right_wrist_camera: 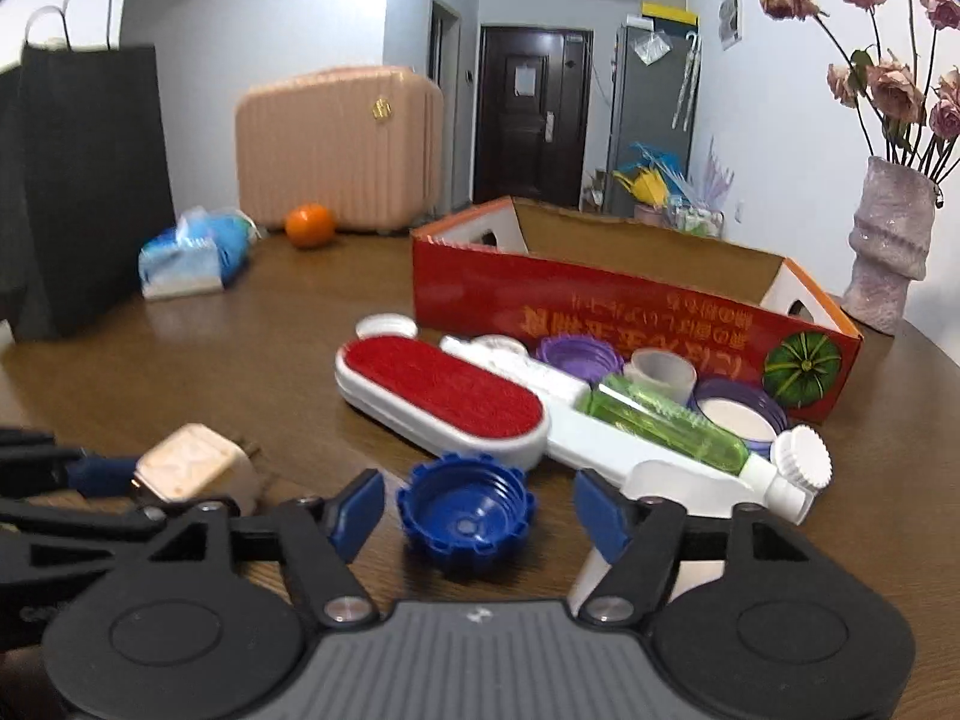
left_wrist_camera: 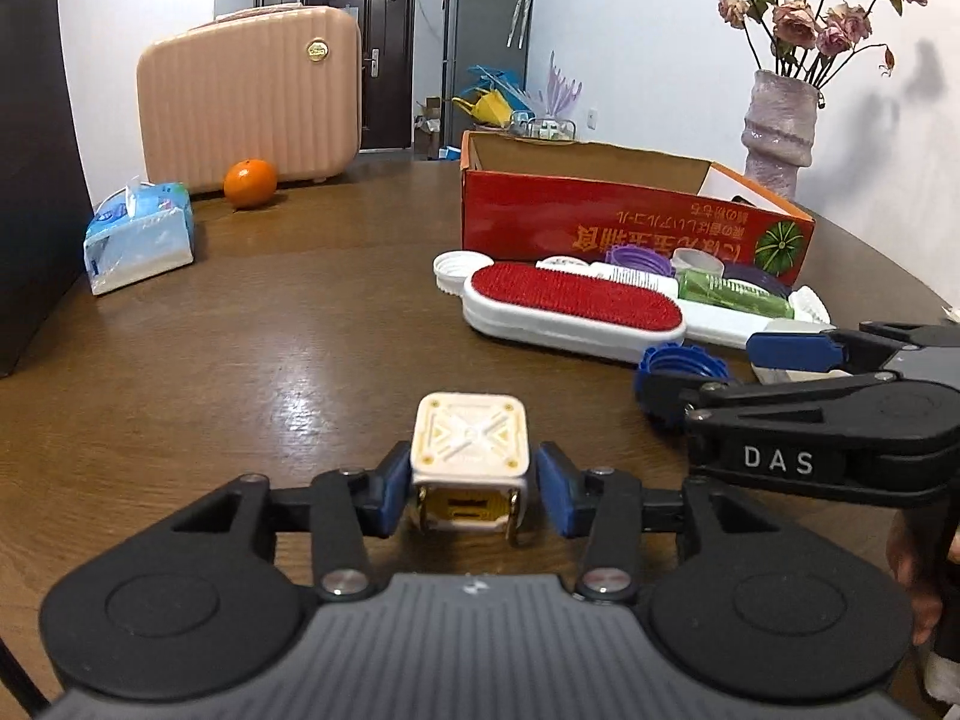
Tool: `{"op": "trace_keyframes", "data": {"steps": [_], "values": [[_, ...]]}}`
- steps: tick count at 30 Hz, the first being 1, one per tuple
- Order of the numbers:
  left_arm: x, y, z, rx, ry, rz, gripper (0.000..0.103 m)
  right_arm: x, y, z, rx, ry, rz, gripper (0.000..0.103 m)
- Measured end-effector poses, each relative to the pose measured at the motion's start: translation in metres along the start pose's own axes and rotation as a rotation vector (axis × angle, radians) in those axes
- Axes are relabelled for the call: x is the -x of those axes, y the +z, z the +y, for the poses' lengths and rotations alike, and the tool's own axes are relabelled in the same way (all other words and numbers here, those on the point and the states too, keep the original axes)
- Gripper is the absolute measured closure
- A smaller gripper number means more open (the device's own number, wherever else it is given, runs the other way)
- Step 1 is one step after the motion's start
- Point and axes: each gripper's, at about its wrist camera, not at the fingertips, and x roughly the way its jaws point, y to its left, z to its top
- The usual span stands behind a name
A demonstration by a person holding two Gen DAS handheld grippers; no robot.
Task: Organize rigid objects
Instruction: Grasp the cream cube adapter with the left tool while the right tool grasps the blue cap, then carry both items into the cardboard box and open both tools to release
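Two claws, two small targets, one crowded tabletop

Our left claw (left_wrist_camera: 470, 495), low centre of its view, had its blue pads almost on the cream plug (left_wrist_camera: 470, 450), a thin gap showing on the plug's right side, so we judged the grip unproven; a lift could let the plug twist on its prongs and drop. Our right claw (right_wrist_camera: 480, 510) stood open around the blue cap (right_wrist_camera: 467, 513), pads apart from it. Closing off-centre could skid the cap into the brush (right_wrist_camera: 441, 399) or the white sprayer (right_wrist_camera: 690, 474) just beside. The red box (right_wrist_camera: 630, 306) waited behind, centre right.
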Motion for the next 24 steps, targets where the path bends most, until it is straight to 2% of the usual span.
{"op": "trace_keyframes", "data": {"steps": [3,5,6,7,8,12,16,20,24], "values": [[-0.003,0.001,0.001,0.013,0.014,-0.005,0.064,-0.008,0.004,-0.001,0.015,-0.005,0.014,0.032],[-0.001,0.001,0.001,0.020,0.016,-0.005,0.064,-0.013,0.005,0.003,0.043,0.002,0.034,0.032],[0.002,0.000,0.001,0.029,0.015,-0.009,0.064,-0.016,0.007,0.005,0.050,0.015,0.048,0.036],[0.006,-0.002,0.001,0.034,0.014,-0.013,0.064,-0.019,0.007,0.009,0.063,0.022,0.058,0.046],[0.010,-0.003,0.001,0.037,0.014,-0.018,0.064,-0.020,0.007,0.012,0.076,0.019,0.057,0.049],[0.034,-0.006,0.000,0.042,0.020,-0.048,0.064,0.002,0.001,0.021,0.112,-0.014,-0.022,0.049],[0.055,-0.003,-0.009,0.028,0.002,-0.097,0.064,0.049,-0.008,0.016,0.093,-0.031,-0.104,0.049],[0.061,0.011,-0.021,0.023,-0.025,-0.145,0.064,0.090,-0.014,-0.010,0.038,-0.064,-0.160,0.049],[0.046,0.048,-0.029,0.024,-0.056,-0.170,0.064,0.103,-0.005,-0.046,-0.008,-0.091,-0.186,0.049]]}}
